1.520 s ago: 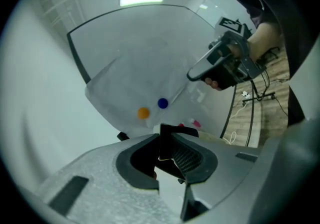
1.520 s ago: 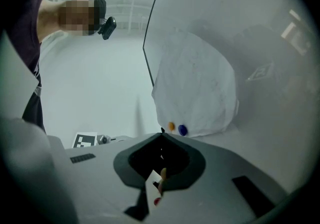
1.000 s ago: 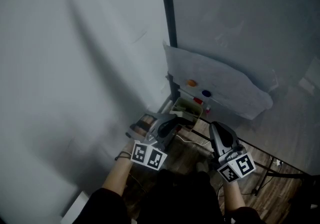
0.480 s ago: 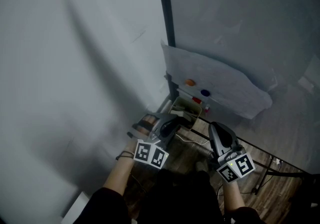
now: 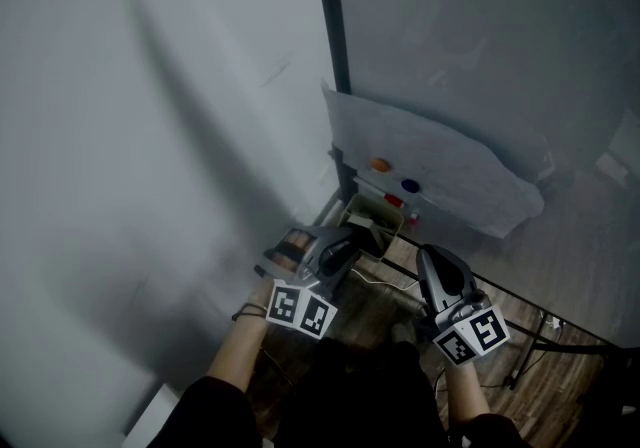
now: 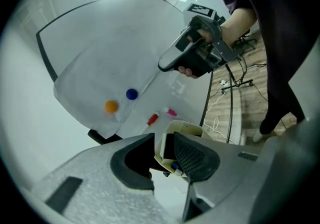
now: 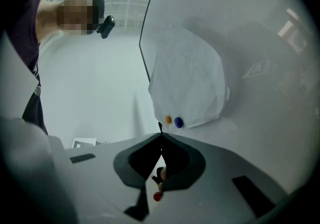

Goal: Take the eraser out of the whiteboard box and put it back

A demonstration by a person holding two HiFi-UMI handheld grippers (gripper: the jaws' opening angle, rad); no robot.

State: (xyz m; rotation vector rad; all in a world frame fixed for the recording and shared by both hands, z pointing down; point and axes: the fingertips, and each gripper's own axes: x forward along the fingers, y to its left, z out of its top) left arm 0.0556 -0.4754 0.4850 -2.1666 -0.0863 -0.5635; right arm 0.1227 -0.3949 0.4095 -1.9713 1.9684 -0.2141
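The cream whiteboard box [image 5: 378, 215] hangs at the board's lower edge, below a sheet of paper. My left gripper [image 5: 353, 236] reaches into its near end. In the left gripper view my left gripper [image 6: 163, 138] has its jaws opening, astride the box's [image 6: 186, 129] near wall. A dark shape [image 6: 169, 149] lies inside between them; I cannot tell whether it is the eraser, and the pads press on nothing. My right gripper [image 5: 428, 254] hangs a little to the right of the box. It [image 7: 161, 136] is shut and holds nothing.
An orange magnet [image 5: 381, 166] and a blue magnet [image 5: 412, 186] pin the paper [image 5: 440, 161]. A red marker [image 5: 396, 201] lies on the ledge by the box. The black frame post [image 5: 330, 26] rises behind. Cables and stand legs [image 5: 520, 321] cross the wooden floor.
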